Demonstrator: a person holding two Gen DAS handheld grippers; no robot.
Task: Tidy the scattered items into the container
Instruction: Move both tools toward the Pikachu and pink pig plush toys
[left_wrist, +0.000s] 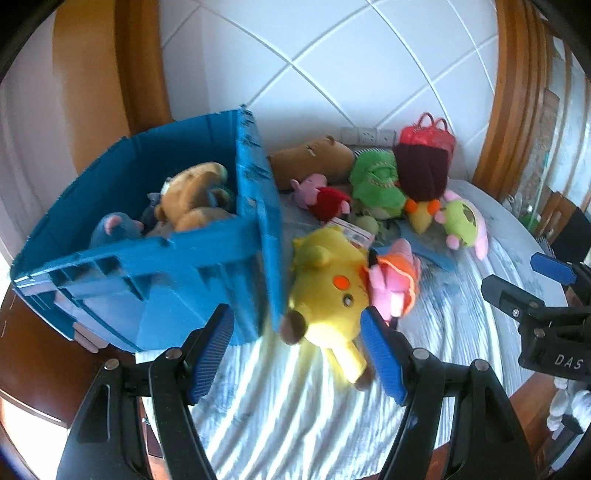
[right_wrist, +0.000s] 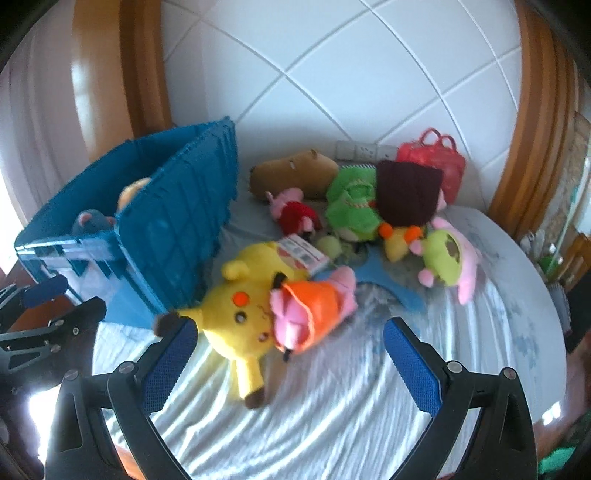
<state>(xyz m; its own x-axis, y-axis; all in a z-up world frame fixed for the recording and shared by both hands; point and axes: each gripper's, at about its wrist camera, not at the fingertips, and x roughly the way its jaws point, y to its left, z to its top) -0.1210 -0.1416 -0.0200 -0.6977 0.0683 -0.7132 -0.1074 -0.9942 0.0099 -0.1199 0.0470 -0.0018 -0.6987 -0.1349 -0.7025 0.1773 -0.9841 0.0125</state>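
A blue plastic crate stands on the left of a cloth-covered surface and holds a brown plush and a grey-blue mouse plush. Right of it lies a yellow plush with a pink and orange plush against it. My left gripper is open, just short of the yellow plush, pads apart from it. My right gripper is open and empty, hovering before the same yellow plush and pink and orange plush. The crate is at its left.
Further back lie a brown capybara plush, a pig in red, a green plush, a maroon bird, a red bag and a green and pink plush. A white tiled wall stands behind. Striped cloth is in front.
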